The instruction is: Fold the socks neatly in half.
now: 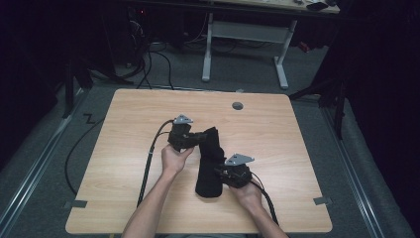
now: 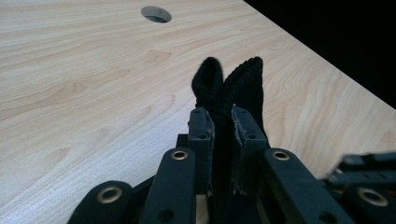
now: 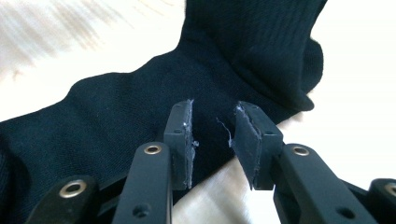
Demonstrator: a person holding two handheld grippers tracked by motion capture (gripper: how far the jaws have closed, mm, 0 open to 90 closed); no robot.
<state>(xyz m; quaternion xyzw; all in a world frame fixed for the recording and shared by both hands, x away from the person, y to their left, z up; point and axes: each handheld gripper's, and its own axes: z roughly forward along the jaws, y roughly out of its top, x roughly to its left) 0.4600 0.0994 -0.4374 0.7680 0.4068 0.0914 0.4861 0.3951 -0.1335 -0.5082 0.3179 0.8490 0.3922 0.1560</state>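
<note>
A black sock (image 1: 208, 171) lies lengthwise in the middle of the wooden table (image 1: 124, 148). My left gripper (image 1: 197, 138) is at its far end, shut on the knitted fabric. In the left gripper view the sock (image 2: 243, 79) sticks up in two folds past the pads of the left gripper (image 2: 222, 126), lifted off the table. My right gripper (image 1: 219, 171) is beside the sock's near half. In the right gripper view the right gripper (image 3: 212, 126) stands open, its pads apart over the sock (image 3: 116, 112) and not pressing on it.
A round cable hole (image 1: 237, 105) sits near the table's far edge. A black cable (image 1: 148, 168) trails from the left gripper toward the near edge. White desk legs (image 1: 280, 64) and cables stand on the floor beyond the table.
</note>
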